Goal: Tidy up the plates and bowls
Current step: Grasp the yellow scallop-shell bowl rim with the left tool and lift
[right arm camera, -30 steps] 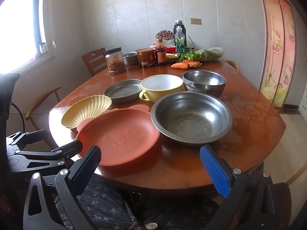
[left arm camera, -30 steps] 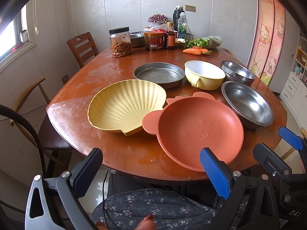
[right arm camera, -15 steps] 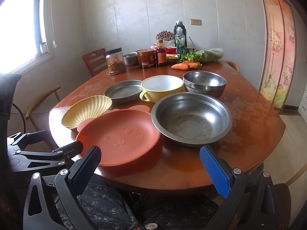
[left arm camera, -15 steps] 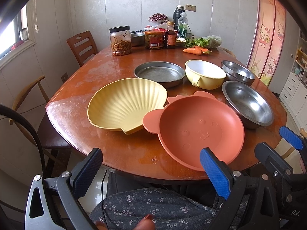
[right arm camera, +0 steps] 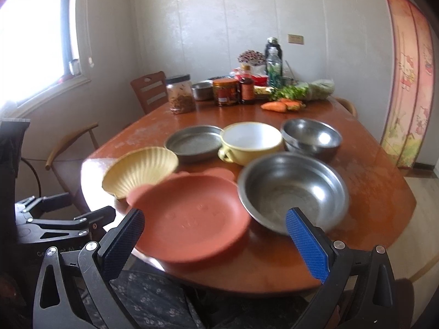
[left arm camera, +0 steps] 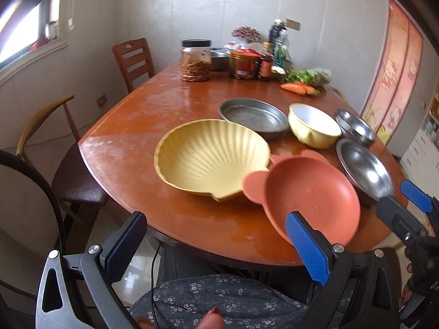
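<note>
The black left gripper with blue pads (left arm camera: 216, 244) is gaping wide, holding nothing. The matching black right gripper (right arm camera: 214, 241) is likewise spread, gripping nothing.

Pale panelled walls (right arm camera: 208, 27) all round, lit by strong daylight from a window (right arm camera: 35, 35) on the left, blown out white. Glossy reddish-brown wooden counter (left arm camera: 131, 126), rounded at the near edge, patchy with glare. Slatted wooden chair (left arm camera: 134, 60) tucked in at the far left, curved-arm chair (left arm camera: 44, 120) with a dark seat nearer. Socket (left arm camera: 102, 100) low on the left wall, switch plate (right arm camera: 295, 39) high on the back wall. Pink cartoon-printed sliding door (right arm camera: 408, 82) on the right. White drawer unit (left arm camera: 422, 148) at the far right edge. Pale tiled floor (right arm camera: 422, 192) beyond.
</note>
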{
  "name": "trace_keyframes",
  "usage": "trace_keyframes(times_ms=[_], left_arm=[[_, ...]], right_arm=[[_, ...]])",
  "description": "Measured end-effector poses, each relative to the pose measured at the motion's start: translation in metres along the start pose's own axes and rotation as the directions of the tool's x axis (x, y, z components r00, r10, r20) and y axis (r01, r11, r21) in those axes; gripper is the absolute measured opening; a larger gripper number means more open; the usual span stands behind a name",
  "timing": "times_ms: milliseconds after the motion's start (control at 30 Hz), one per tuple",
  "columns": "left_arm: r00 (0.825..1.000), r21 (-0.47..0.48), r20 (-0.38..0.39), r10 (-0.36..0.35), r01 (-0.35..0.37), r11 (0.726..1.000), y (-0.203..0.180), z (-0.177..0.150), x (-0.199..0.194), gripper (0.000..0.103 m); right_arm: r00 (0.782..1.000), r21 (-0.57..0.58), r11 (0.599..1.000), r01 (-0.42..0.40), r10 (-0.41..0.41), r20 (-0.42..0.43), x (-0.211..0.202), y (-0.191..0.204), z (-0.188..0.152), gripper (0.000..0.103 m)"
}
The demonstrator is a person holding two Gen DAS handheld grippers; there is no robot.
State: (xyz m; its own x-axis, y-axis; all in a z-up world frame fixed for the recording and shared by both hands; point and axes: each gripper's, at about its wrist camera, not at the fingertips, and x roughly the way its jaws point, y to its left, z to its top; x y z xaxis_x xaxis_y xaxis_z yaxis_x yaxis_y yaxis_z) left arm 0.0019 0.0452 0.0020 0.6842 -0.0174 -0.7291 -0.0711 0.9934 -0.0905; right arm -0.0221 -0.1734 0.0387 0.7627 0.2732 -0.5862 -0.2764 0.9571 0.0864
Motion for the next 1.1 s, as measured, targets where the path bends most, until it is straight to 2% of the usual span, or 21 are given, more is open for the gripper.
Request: trace_keyframes(times_ms=[133, 200, 267, 367, 567, 700, 967, 1000, 1067, 1100], left_arm=[[1.000, -0.053, -0.002, 0.025, -0.025, 0.998, 0.022, 0.005, 0.002, 0.102], [0.999, -0.074, -0.006, 0.039, -0.040, 0.996, 0.032, 0.007, 0.004, 0.102], [0.998, -0.098, -0.015, 0.054, -0.055, 0.994, 0.043, 0.009, 0.007, 0.102], [0.997, -0.126, -0.025, 0.068, -0.071, 0.989, 0.058, 0.015, 0.013, 0.102], [0.997, -0.119, -0.034, 0.063, -0.067, 0.991, 0.071, 0.028, 0.027, 0.102], [0.996, -0.114, -0.078, 0.052, -0.061, 0.992, 0.072, 0.033, 0.045, 0.101], [0.993, -0.090, -0.115, 0.040, -0.050, 0.995, 0.067, 0.043, 0.070, 0.100], [0.992, -0.084, -0.119, 0.042, -0.052, 0.995, 0.066, 0.044, 0.072, 0.100], [0.991, -0.082, -0.125, 0.038, -0.048, 0.995, 0.064, 0.044, 0.076, 0.098], [0.991, -0.084, -0.126, 0.034, -0.044, 0.995, 0.063, 0.044, 0.077, 0.097]], right_arm=[[0.999, -0.060, 0.997, -0.049, 0.050, 0.014, 0.011, 0.019, 0.022, 0.103], [0.996, -0.080, 0.993, -0.087, 0.087, -0.004, 0.021, 0.029, 0.031, 0.103], [0.987, -0.076, 0.984, -0.160, 0.158, -0.029, 0.034, 0.037, 0.041, 0.103], [0.979, -0.073, 0.977, -0.201, 0.198, -0.054, 0.052, 0.046, 0.052, 0.103], [0.968, -0.049, 0.975, -0.215, 0.206, -0.142, 0.096, 0.050, 0.065, 0.103], [0.968, -0.054, 0.983, -0.175, 0.162, -0.190, 0.126, 0.050, 0.068, 0.103], [0.947, -0.049, 0.979, -0.198, 0.178, -0.269, 0.167, 0.052, 0.065, 0.096], [0.945, -0.048, 0.978, -0.201, 0.181, -0.273, 0.169, 0.051, 0.064, 0.094], [0.938, -0.042, 0.974, -0.221, 0.200, -0.284, 0.173, 0.053, 0.064, 0.082], [0.936, -0.045, 0.974, -0.223, 0.201, -0.291, 0.175, 0.054, 0.063, 0.071]])
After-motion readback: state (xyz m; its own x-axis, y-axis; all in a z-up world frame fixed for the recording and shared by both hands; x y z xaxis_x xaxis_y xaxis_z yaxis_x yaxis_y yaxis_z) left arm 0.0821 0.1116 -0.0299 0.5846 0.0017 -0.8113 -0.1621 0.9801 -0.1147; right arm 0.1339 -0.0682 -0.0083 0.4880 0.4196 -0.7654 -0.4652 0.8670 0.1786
